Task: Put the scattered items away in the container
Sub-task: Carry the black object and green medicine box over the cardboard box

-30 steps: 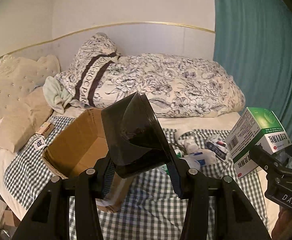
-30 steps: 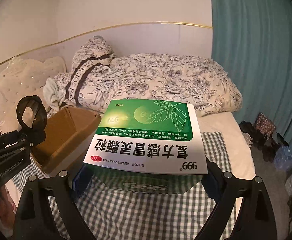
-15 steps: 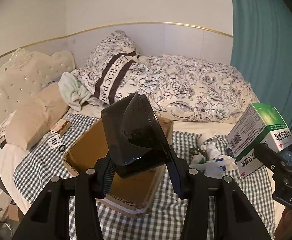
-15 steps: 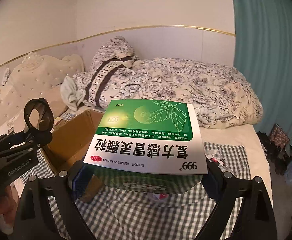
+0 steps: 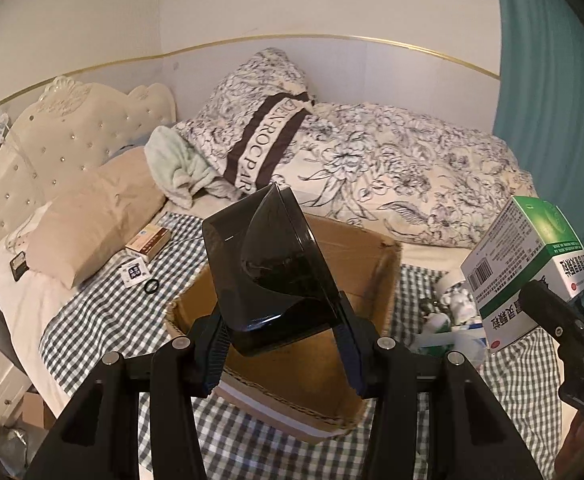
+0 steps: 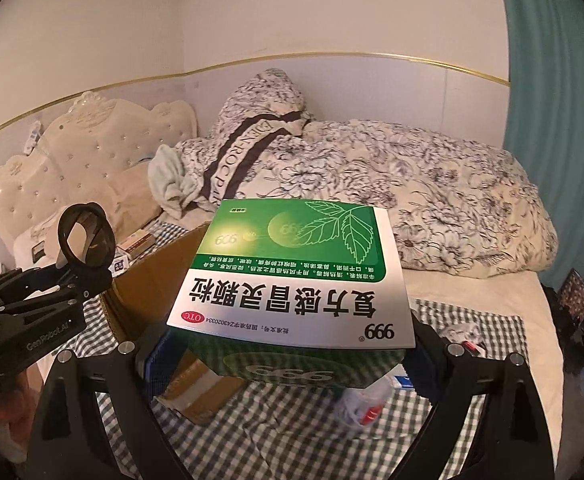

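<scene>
Left gripper [image 5: 280,344]: clamping a dark smoky plastic cup [image 5: 268,272], hovering over the cardboard box [image 5: 376,280].
Right gripper [image 6: 288,364]: gripping a green-and-white medicine carton [image 6: 292,276] — jaws stretched wide around it, beside the box.
Progress: partway — both loads are waiting to drop.
Left over: packets [image 5: 448,328] and a small carton [image 5: 148,240] are lying on the checked sheet [image 5: 104,312].

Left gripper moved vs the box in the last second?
Yes. The left gripper with its dark cup now hangs over the box opening, earlier beside it.
</scene>
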